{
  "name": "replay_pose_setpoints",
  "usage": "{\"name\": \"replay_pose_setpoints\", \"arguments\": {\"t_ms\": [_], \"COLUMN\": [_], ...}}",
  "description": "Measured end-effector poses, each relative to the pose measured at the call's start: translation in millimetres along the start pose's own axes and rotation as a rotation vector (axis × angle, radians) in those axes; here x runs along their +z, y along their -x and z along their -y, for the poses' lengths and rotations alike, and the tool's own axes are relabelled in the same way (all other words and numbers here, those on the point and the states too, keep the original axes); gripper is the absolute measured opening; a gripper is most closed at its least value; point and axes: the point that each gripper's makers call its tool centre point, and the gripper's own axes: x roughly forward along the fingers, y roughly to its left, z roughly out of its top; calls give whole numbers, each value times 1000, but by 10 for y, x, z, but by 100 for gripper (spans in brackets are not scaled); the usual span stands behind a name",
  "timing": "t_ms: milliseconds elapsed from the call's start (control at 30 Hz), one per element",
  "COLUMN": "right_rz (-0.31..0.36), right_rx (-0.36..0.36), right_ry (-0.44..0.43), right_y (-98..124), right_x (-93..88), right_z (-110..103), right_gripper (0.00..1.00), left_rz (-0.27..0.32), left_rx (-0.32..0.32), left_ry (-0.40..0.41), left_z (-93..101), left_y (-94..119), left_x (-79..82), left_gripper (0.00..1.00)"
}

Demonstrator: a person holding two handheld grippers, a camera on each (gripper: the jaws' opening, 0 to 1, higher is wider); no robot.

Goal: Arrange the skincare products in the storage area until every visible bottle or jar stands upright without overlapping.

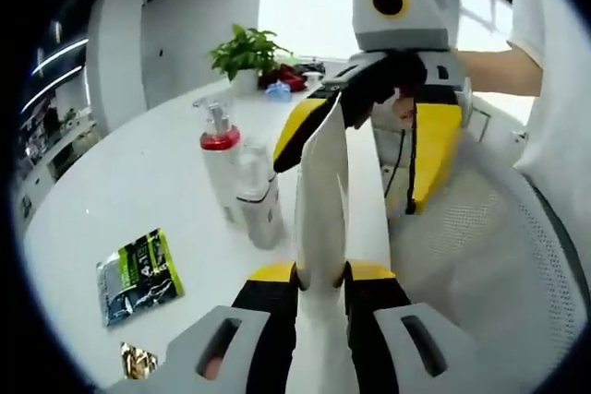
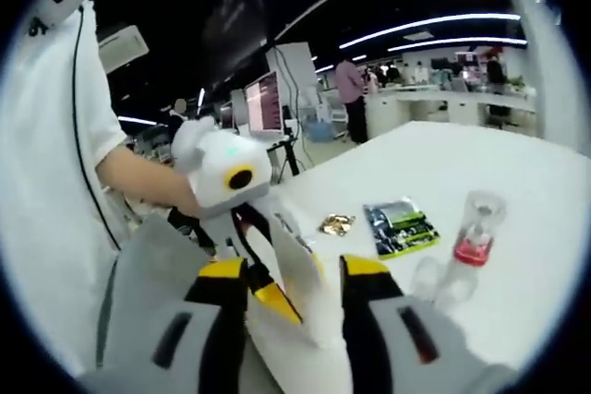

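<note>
left hand-held gripper [image 1: 321, 269]: pinching white tube [image 1: 321, 182]
right hand-held gripper [image 2: 295, 274]: pinching the tube's other end
worktop [image 1: 138, 182]: two bottles [image 1: 240, 182] upright

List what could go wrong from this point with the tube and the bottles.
1. Both grippers clamp the same white tube: the left gripper at its lower part, the right gripper at its top. Pulling apart could crush or tear it.
2. The red-collared pump bottle and the clear-capped bottle stand close beside the tube on the white table; a swing could topple them.
</note>
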Motion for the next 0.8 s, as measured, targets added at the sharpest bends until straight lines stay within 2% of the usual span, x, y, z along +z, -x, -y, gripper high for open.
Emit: {"name": "replay_pose_setpoints", "arguments": {"t_ms": [167, 367, 600, 800], "right_rz": [14, 34, 22, 19], "right_rx": [-52, -123, -189, -229], "right_ry": [-18, -49, -94, -122], "right_y": [71, 223, 352, 453], "right_x": [4, -4, -156, -235], "right_z": [70, 176, 270, 351], "right_gripper": [53, 59, 70, 74], "left_rz": [14, 14, 25, 26], "left_rx": [8, 22, 43, 56], "left_ry": [-17, -21, -12, -19], "left_z": [-80, -268, -509, -718], "left_y": [-30, -57, -123, -181], "left_x": [47, 85, 157, 223], "left_gripper": [16, 16, 16, 16]}}
